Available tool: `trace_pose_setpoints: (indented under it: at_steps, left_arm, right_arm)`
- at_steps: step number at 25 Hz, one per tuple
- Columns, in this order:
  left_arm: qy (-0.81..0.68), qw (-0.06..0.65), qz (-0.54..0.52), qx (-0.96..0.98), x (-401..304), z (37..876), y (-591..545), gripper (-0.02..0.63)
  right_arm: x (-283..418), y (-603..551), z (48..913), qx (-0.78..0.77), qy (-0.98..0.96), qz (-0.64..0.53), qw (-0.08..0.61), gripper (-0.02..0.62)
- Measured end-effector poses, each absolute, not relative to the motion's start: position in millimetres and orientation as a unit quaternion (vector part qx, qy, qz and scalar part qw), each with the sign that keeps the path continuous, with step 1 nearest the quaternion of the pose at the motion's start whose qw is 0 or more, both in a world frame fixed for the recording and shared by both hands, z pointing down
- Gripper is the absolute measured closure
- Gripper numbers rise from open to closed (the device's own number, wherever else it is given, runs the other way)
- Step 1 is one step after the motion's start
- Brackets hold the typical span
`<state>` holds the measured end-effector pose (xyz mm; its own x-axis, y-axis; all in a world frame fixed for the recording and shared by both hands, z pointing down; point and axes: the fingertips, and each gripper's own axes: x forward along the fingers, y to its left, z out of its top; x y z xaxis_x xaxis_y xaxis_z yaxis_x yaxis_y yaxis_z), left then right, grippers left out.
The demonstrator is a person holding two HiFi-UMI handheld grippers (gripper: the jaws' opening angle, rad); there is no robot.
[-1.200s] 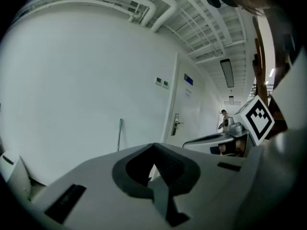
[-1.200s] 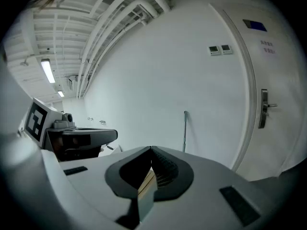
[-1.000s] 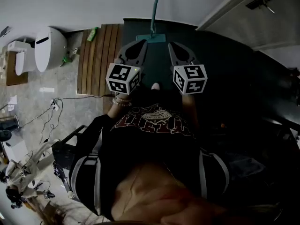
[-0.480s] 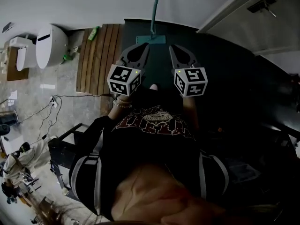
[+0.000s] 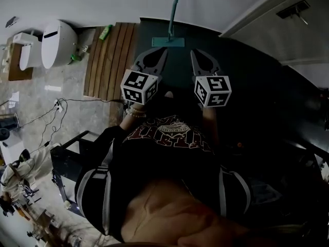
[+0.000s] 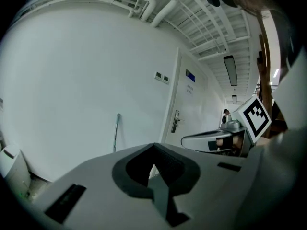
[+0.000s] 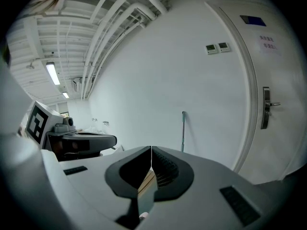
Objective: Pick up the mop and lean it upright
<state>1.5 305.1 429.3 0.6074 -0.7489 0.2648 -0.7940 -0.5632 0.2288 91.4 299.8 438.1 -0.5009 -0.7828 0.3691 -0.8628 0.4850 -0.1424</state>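
Left hand-held gripper (image 5: 163, 50) (shut), mop (image 5: 168, 41) ahead, upright

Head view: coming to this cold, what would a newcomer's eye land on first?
The teal mop stands upright against the white wall at top centre, its flat head on the dark floor. Just below it, the left tool and right tool are held side by side, both shut and empty. At far left, a white oval fixture sits near a wooden slatted mat.
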Motion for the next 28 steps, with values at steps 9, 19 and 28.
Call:
trace_pose_setpoints:
  at_steps: [9, 19, 28]
  left_arm:
    - [-0.434, 0.183, 0.066, 0.880, -69, 440, 198, 0.560]
    - [-0.418, 0.170, 0.072, 0.889, -60, 438, 196, 0.560]
    - [-0.392, 0.154, 0.076, 0.904, -47, 430, 197, 0.560]
  right_arm:
    - [20, 196, 448, 0.480, -0.849, 0.164, 0.147, 0.575]
    - [21, 196, 442, 0.484, -0.849, 0.159, 0.137, 0.575]
    - [37, 194, 438, 0.510, -0.838, 0.157, 0.117, 0.575]
